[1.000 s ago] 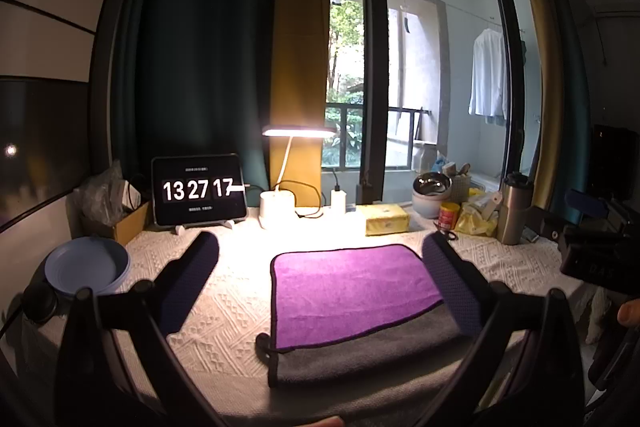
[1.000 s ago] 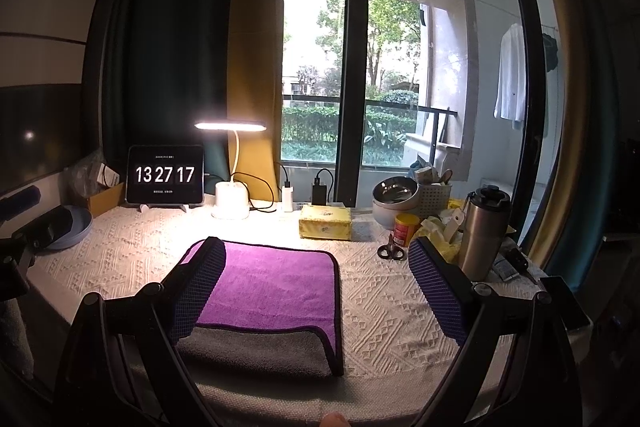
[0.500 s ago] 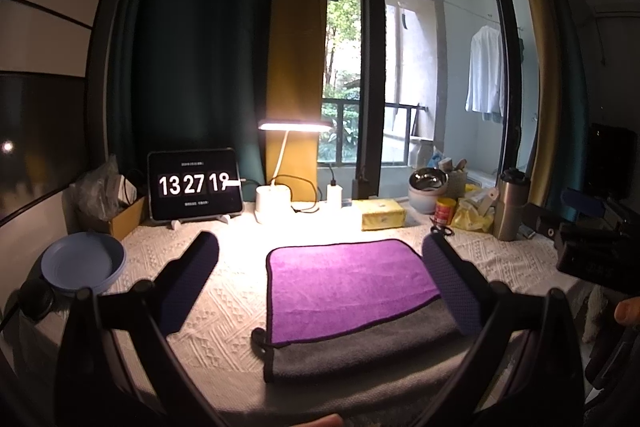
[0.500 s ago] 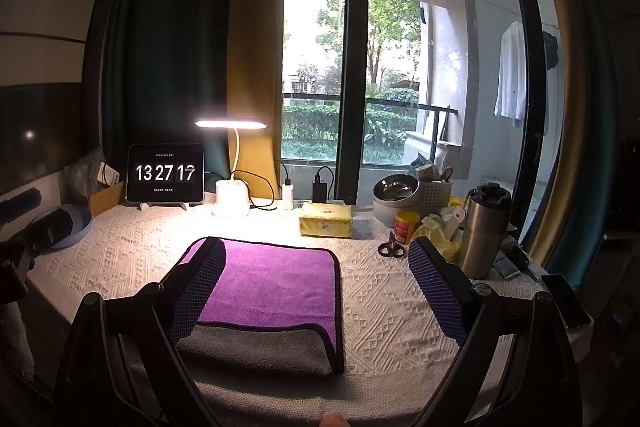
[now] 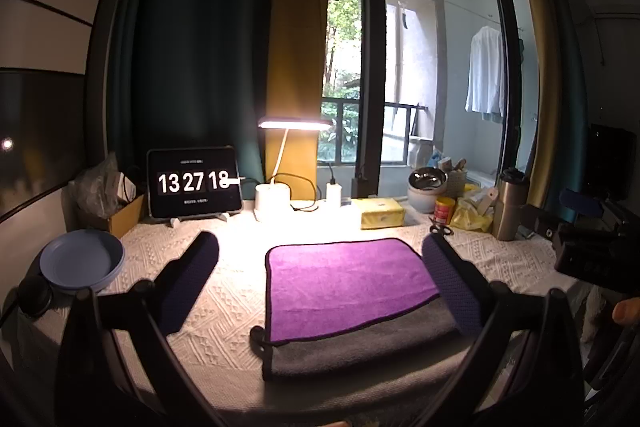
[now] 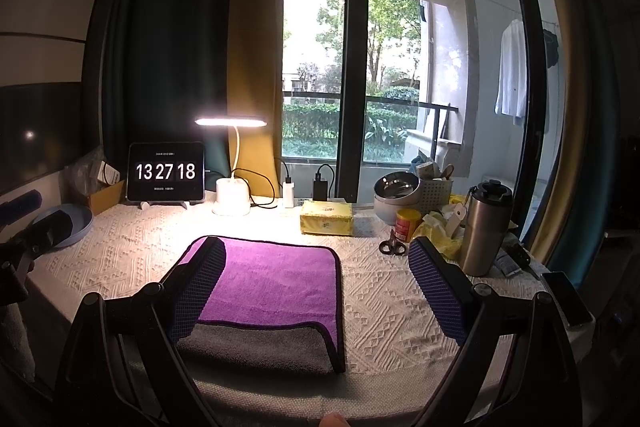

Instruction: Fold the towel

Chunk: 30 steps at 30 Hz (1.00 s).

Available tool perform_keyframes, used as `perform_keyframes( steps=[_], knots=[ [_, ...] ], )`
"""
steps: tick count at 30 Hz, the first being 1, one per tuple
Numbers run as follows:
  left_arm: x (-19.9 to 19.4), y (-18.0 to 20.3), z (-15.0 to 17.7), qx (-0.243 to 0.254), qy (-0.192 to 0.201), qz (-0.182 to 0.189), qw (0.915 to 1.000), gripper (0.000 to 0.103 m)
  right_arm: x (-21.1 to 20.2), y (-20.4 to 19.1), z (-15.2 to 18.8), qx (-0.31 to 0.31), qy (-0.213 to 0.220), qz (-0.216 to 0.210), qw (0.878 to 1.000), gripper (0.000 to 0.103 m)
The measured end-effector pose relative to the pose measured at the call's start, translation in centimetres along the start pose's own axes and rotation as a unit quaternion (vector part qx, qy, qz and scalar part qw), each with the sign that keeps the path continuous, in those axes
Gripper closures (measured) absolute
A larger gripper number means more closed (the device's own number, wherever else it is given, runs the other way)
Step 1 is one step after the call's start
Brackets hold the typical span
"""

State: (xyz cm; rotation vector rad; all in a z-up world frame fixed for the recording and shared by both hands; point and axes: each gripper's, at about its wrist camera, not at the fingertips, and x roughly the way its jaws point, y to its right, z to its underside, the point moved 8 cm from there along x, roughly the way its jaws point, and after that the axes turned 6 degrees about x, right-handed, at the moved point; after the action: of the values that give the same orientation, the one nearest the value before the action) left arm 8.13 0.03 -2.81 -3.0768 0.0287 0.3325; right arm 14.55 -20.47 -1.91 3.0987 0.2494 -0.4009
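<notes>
Your towel (image 5: 348,279) lies folded, purple layer over grey, on the white textured tablecloth (image 5: 224,291) by the window; both your claws gape empty.

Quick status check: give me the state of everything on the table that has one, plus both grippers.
towel: folded once, purple layer over grey, flat
left gripper: open, holding nothing
right gripper: open, holding nothing
desk lamp: lit
tablet clock: on, reads 13 27 18
steel flask: upright, lid on
scissors: lying flat
blue plates: stacked
</notes>
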Motion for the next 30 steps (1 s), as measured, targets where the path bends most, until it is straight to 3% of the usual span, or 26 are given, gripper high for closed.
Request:
perform_keyframes(
  steps=[13, 22, 30],
  knots=[
    [1.4, -0.1, 1.3, -0.003, -0.024, 0.003, 0.9997, 0.001, 0.9, 0.1, 1.2, 0.001, -0.016, -0.002, 1.0, 0.008],
    [5.7, -0.2, 5.6, -0.014, -0.11, 0.005, 0.9938, 0.001, 3.7, 0.6, 3.6, 0.012, -0.052, -0.009, 0.999, 0.008],
    [8.9, -0.8, 10.5, -0.037, -0.189, 0.002, 0.9813, 0.001, 7.5, 0.9, 7.0, 0.011, -0.108, -0.014, 0.994, 0.008]
  ],
)
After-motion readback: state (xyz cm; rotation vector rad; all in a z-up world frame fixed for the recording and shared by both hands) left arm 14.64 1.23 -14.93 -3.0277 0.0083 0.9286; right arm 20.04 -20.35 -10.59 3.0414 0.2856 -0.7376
